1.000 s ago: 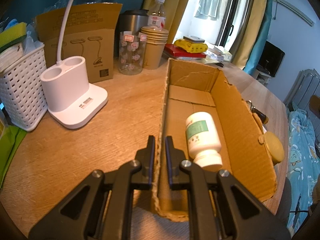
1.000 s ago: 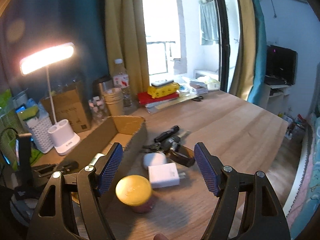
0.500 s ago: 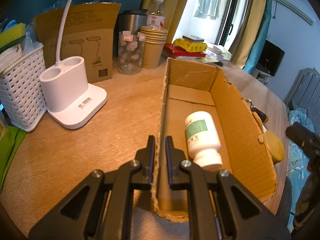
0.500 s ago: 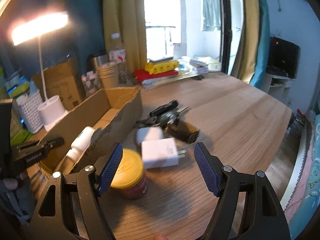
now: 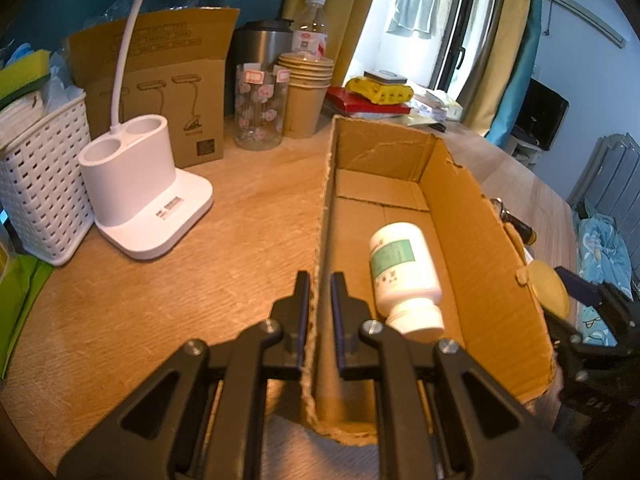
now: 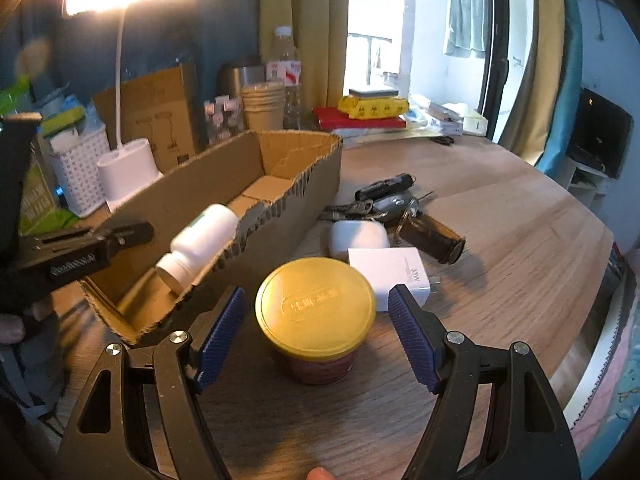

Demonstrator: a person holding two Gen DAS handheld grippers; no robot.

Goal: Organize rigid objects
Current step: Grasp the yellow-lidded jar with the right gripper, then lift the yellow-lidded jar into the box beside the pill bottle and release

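Since a second ago, only the edge of my left view has changed: my right gripper now shows beside the cardboard box, while my left gripper stays pinched on the box's near wall; the white bottle lies inside. From the right wrist, I've dropped toward the yellow-lidded jar (outside the box), which now sits between my open, untouching fingers, seemingly ready for closing.

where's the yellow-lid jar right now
In the right wrist view the jar stands on the table between the open right gripper's fingers, just outside the cardboard box, in front of the white charger.
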